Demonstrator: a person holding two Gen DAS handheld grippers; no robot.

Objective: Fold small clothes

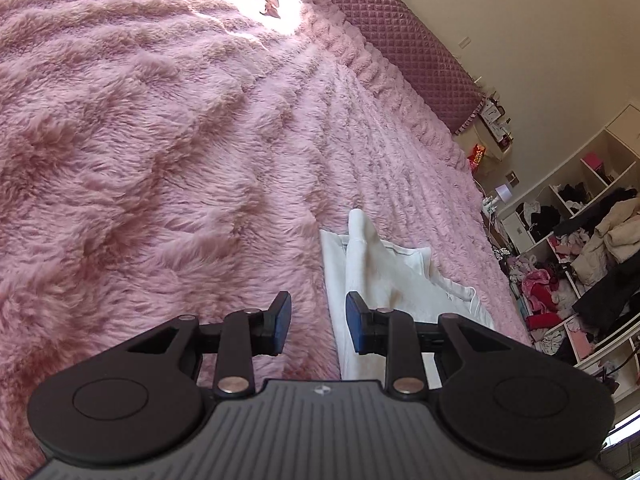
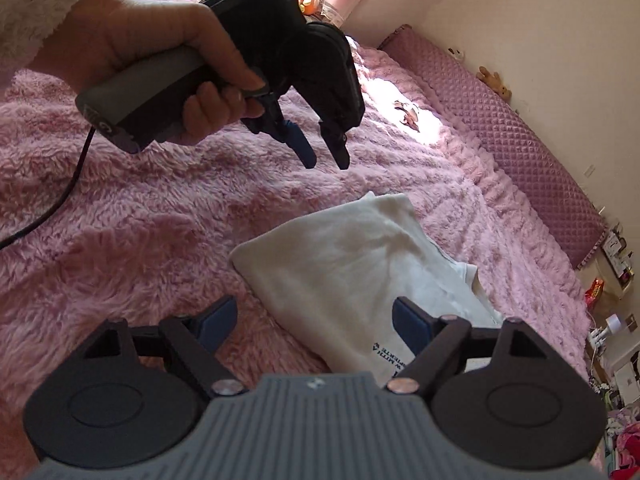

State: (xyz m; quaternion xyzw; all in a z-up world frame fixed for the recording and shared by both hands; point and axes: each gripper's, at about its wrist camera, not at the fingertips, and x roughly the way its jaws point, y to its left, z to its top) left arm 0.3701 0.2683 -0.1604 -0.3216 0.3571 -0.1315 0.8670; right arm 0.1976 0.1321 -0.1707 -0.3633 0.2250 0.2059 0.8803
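Observation:
A small white garment (image 2: 360, 264) with dark printed letters lies partly folded on the pink fluffy bedspread (image 2: 140, 232). In the left wrist view it (image 1: 380, 272) lies just ahead and right of my left gripper (image 1: 318, 320), which is open and empty. My right gripper (image 2: 314, 320) is open wide and empty, hovering over the garment's near edge. The left gripper also shows in the right wrist view (image 2: 326, 152), held in a hand above the bed beyond the garment, fingers slightly apart and empty.
A purple quilted headboard (image 1: 400, 40) runs along the wall. A small pinkish item (image 1: 268, 0) lies in the sunlit patch far up the bed. Shelves heaped with clothes (image 1: 580, 248) stand at the right. A black cable (image 2: 60, 192) trails over the bedspread.

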